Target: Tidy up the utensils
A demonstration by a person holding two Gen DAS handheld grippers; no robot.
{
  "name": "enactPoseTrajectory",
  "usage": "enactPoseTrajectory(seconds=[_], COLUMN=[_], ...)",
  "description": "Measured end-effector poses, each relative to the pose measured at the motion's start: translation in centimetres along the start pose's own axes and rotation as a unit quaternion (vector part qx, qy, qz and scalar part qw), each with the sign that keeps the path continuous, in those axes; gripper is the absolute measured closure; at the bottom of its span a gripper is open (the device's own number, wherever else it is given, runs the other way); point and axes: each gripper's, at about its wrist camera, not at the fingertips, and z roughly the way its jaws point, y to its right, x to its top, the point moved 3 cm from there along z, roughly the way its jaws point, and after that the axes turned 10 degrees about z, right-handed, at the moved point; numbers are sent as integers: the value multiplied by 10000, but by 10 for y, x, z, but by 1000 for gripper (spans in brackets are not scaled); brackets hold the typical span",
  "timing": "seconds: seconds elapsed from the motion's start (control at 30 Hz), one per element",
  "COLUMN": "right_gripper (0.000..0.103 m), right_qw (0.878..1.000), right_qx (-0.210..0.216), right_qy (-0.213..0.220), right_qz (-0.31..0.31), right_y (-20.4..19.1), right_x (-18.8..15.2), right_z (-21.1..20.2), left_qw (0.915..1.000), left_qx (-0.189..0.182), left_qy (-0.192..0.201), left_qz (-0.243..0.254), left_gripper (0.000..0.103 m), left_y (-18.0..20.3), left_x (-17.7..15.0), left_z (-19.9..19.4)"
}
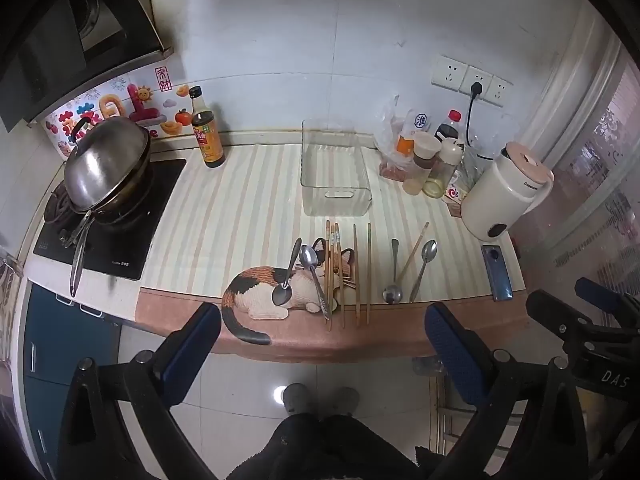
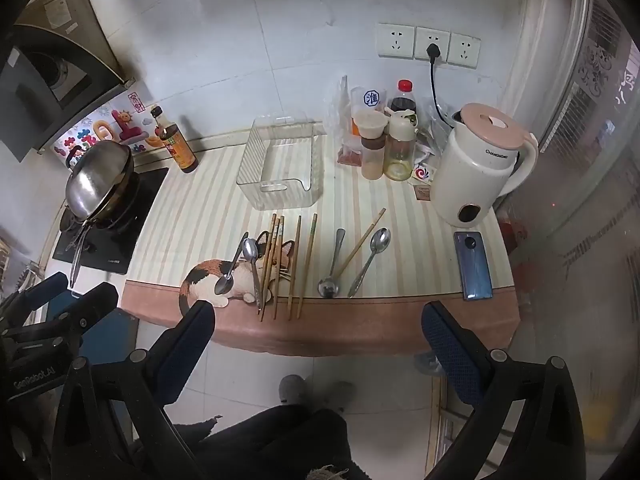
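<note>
Several wooden chopsticks (image 1: 343, 272) (image 2: 294, 264) lie side by side near the counter's front edge. Two metal spoons (image 1: 286, 276) (image 2: 230, 268) lie crossed on a cat picture (image 1: 264, 292) (image 2: 208, 276) to their left. Two more spoons (image 1: 422, 270) (image 2: 370, 258) and one chopstick (image 1: 412, 254) (image 2: 360, 244) lie to the right. A clear plastic bin (image 1: 334, 170) (image 2: 280, 168) stands empty behind them. My left gripper (image 1: 320, 340) and my right gripper (image 2: 316, 336) are open and empty, held off the counter's front edge above the floor.
A lidded wok (image 1: 106, 168) (image 2: 98, 182) sits on the stove at left, beside a sauce bottle (image 1: 206, 132) (image 2: 176, 144). Condiment jars (image 1: 430, 160) (image 2: 384, 144), a white kettle (image 1: 504, 194) (image 2: 476, 164) and a phone (image 1: 496, 272) (image 2: 474, 266) are at right.
</note>
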Motion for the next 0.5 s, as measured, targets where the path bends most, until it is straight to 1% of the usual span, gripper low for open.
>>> enactPoseTrajectory(seconds=[0.03, 0.2, 0.5], right_gripper=[0, 0, 0], right_qw=[10000, 10000, 10000], right_qx=[9, 0, 29], right_qy=[53, 20, -25], right_qz=[-12, -18, -33], right_y=[0, 0, 2], right_x=[0, -1, -1], right_z=[-1, -1, 1], left_qw=[10000, 10000, 9998], left_qx=[-10, -10, -170], left_qy=[13, -18, -49], left_qz=[0, 25, 45], left_gripper=[0, 0, 0], left_y=[0, 0, -5], left_x=[0, 0, 0], left_z=[0, 0, 2])
